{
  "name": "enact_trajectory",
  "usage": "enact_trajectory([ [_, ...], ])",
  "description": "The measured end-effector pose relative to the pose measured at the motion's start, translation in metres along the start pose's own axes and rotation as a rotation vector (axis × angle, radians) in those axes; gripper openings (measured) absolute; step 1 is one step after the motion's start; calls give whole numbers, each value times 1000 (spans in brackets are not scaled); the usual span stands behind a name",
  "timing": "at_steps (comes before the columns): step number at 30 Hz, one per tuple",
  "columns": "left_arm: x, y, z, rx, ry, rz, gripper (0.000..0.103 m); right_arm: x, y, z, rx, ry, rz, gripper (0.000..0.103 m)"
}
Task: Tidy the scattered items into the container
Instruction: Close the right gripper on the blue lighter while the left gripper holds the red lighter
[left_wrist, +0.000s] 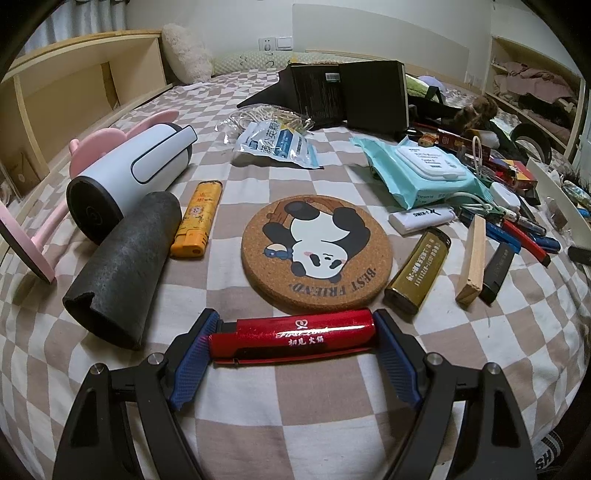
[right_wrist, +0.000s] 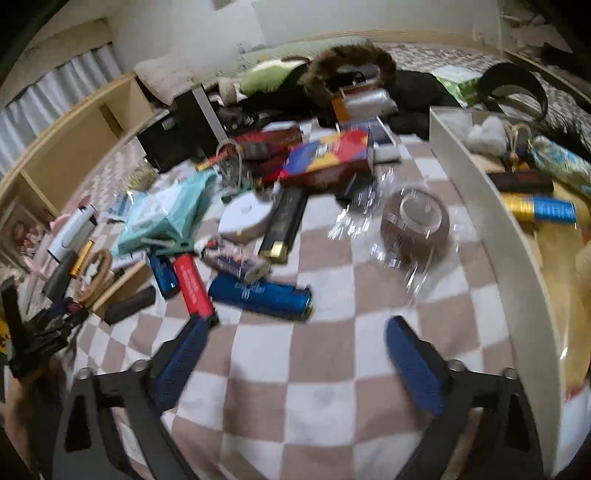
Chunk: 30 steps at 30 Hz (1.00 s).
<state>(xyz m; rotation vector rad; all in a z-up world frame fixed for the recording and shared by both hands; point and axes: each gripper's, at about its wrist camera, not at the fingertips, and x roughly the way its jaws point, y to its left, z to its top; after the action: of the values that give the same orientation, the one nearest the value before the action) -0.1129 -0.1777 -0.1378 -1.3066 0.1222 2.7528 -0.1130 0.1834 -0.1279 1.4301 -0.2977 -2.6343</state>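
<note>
Red lighter (left_wrist: 291, 338) lies clamped lengthwise between left jaws; right jaws tilt down, empty.

Right wrist view motion-blurred; white container (right_wrist: 476, 206) cut off at right edge, text on blue lighter (right_wrist: 258, 295) unreadable.

left wrist: low over bed, angled down | right wrist: same | shared: wet-wipes pack (left_wrist: 421, 171) (right_wrist: 162, 218)
</note>
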Motion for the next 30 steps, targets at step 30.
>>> enact_trajectory([
  [30, -1, 5, -2, -11, -25, -17, 83, 33, 49, -2, 17, -112, -198, 83],
])
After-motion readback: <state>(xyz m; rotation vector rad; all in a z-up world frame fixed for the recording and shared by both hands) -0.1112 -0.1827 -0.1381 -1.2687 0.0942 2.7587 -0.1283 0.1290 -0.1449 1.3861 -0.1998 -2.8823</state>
